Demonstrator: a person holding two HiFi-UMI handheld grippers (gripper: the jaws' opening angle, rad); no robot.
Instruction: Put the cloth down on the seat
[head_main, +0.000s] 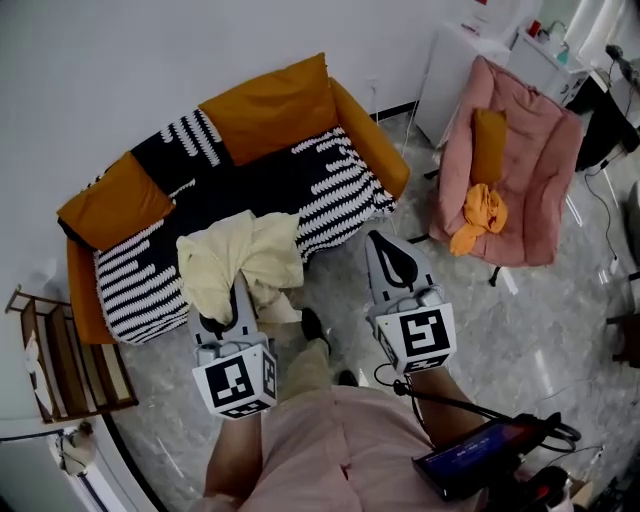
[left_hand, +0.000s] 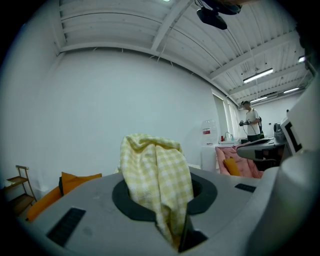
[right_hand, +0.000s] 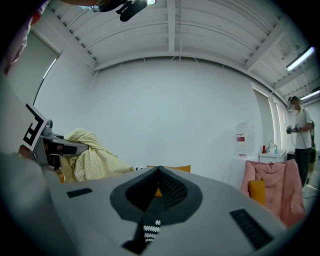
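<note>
Cloth (head_main: 243, 255), pale yellow and checked, is hanging bunched at centre frame in the head view, in front of the striped sofa seat (head_main: 300, 185) and not yet lying on it. Left hand-held gripper (head_main: 240, 298) is pinching a fold of it, jaws closed on the fabric, presumably holding it raised for lowering onto the seat. Right hand-held gripper (head_main: 378, 245) is pointing toward the seat from right of centre, jaws together with nothing between them, apparently standing by. The left gripper view is showing the check weave rising out of the jaws, which the head view is hiding beneath the bundle. Only the head view is showing where the seat lies. A pink chair (head_main: 520, 170) at upper right is carrying an orange cloth (head_main: 480, 220).
</note>
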